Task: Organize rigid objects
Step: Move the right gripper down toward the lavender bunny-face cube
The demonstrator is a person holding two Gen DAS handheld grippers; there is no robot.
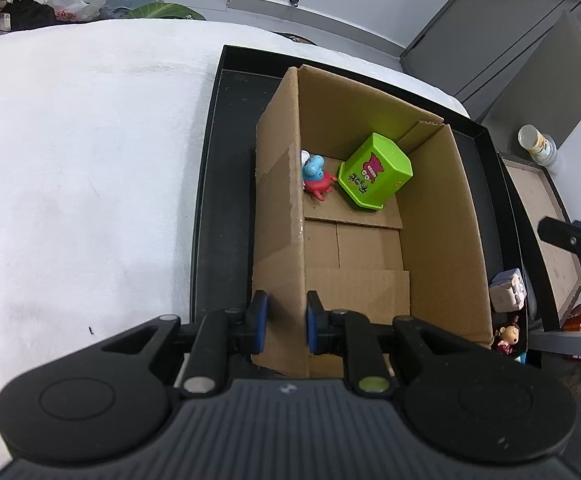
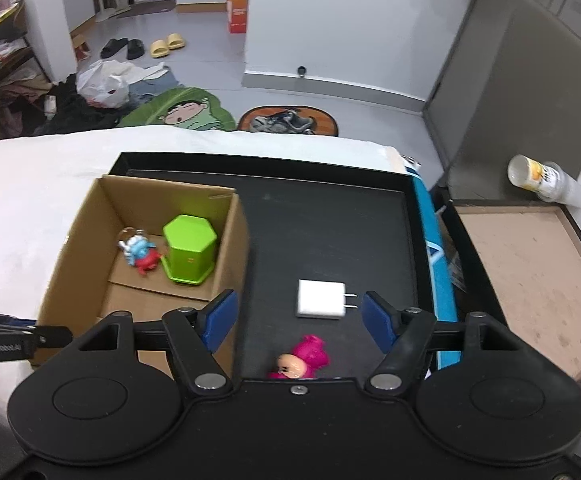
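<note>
A cardboard box [image 1: 442, 208] stands in a black tray [image 1: 218, 184] on the white tabletop. Inside it lie a green hexagonal container [image 1: 374, 172] and a small red and blue figure [image 1: 316, 178]. My left gripper [image 1: 286, 322] is shut on the box's near left wall. The right wrist view shows the same box [image 2: 74, 248], green container [image 2: 188, 250] and figure [image 2: 140, 254]. My right gripper [image 2: 296, 320] hangs open above the tray floor [image 2: 330, 232], over a white charger plug [image 2: 321, 299] and a pink doll [image 2: 302, 358]; nothing is between its pads.
Beside the box's right wall sit a small pale cube toy [image 1: 508, 290] and a little doll [image 1: 508, 336]. A second brown-floored tray [image 2: 530, 280] lies to the right, with a plastic cup [image 2: 542, 178] behind it. The floor beyond is cluttered with bags and slippers.
</note>
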